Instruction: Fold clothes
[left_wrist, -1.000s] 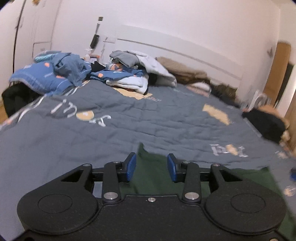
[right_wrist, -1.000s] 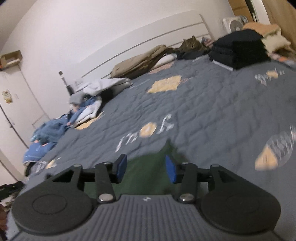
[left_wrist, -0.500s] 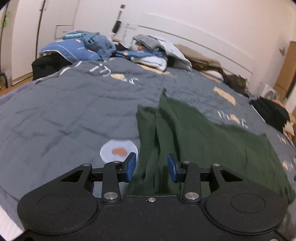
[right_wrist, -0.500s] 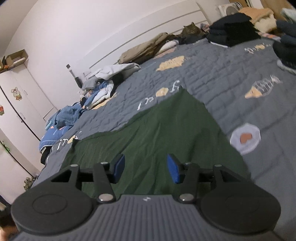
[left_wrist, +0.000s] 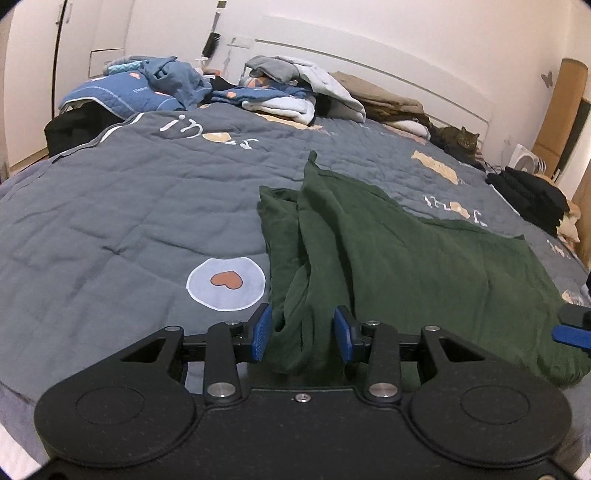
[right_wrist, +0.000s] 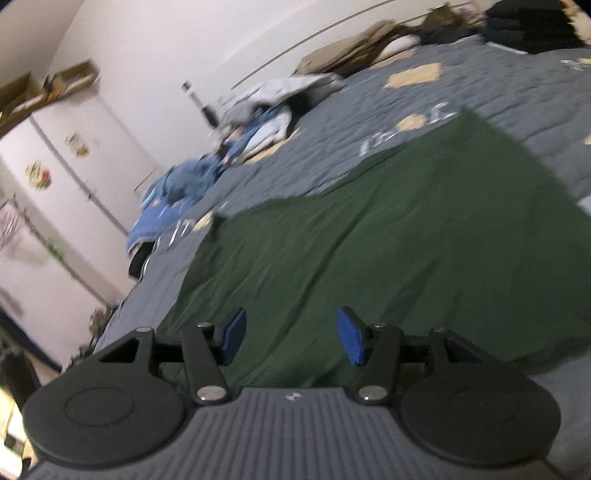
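Left wrist view: the left gripper (left_wrist: 303, 334) has its blue pads closed on a bunched edge of the dark green cotton garment (left_wrist: 399, 251), which lies spread on the grey quilted bedspread (left_wrist: 110, 206), probably to keep that side anchored

Right wrist view: the right gripper (right_wrist: 291, 336) is opening above the garment (right_wrist: 388, 236), nothing pinched, apparently letting its side settle flat
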